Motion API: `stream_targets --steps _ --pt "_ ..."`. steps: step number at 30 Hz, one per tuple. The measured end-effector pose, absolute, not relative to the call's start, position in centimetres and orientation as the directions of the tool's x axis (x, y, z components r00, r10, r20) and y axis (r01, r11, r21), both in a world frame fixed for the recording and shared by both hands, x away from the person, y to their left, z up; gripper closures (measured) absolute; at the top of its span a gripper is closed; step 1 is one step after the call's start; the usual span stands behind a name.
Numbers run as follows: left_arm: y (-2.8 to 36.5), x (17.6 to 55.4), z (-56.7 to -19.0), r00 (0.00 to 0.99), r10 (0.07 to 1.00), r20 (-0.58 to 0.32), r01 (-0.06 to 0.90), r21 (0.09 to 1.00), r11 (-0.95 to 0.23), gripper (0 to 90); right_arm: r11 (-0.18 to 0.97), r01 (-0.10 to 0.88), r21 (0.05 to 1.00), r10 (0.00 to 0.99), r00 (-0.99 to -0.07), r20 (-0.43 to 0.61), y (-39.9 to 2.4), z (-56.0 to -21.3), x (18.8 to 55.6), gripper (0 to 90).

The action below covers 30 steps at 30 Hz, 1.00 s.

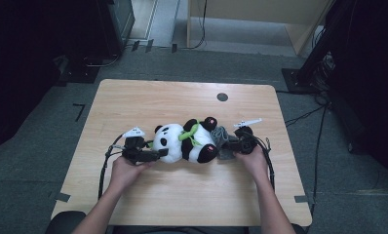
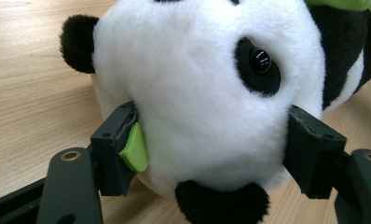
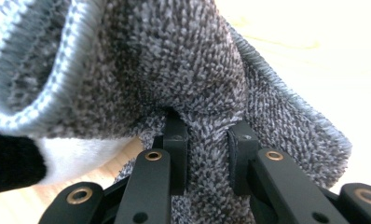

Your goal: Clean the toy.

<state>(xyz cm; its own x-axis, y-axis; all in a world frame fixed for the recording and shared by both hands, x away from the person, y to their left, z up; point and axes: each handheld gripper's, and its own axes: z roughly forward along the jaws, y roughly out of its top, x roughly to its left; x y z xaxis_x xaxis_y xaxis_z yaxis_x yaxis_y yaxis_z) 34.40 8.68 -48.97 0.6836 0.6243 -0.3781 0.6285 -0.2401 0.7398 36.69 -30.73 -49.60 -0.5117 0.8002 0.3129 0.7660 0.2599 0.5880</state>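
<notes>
panda and cloth both gripped at mid-table

the plush panda (image 1: 184, 141) lies on its side at the centre of the high view on the wooden table (image 1: 133, 97). the left gripper (image 1: 158, 154) clamps its head; the right gripper (image 1: 229, 145) pinches a fold of the grey cloth (image 1: 222, 139) touching the panda's feet.

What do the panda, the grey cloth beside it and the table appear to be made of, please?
The panda looks like soft plush: dense, short white and black pile, with a glossy, probably plastic, eye. The grey cloth seems a looped terry or microfibre, with a stitched hem. The table looks like pale wood, possibly laminate, with a matte grain.
</notes>
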Motion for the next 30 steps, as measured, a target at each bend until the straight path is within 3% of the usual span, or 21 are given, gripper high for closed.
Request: stream_targets --steps 6,10,18,22,30 --pt "8.7 34.4 -49.0 0.686 0.623 -0.376 0.627 0.739 -0.245 28.3 0.232 0.788 0.571 0.852 -0.448 0.271 -32.6 -48.8 36.8 75.5" --pt "8.7 34.4 -49.0 0.686 0.623 -0.377 0.627 0.740 -0.244 28.3 0.171 0.759 0.628 0.851 -0.435 0.294 -34.1 -46.9 36.1 75.8" --pt "8.7 34.5 -48.9 0.685 0.624 -0.377 0.630 0.736 -0.247 28.3 0.120 0.658 0.743 0.774 -0.531 0.345 -33.6 -41.1 33.1 75.7" --pt "8.7 34.5 -48.9 0.683 0.624 -0.379 0.633 0.733 -0.248 28.2 0.181 0.615 0.767 0.726 -0.610 0.317 -31.3 -39.2 31.6 75.6" --pt "8.5 34.6 -48.8 0.693 0.624 -0.362 0.624 0.735 -0.267 28.2 0.317 0.597 0.737 0.629 -0.714 0.308 -26.2 -40.3 29.9 74.8"
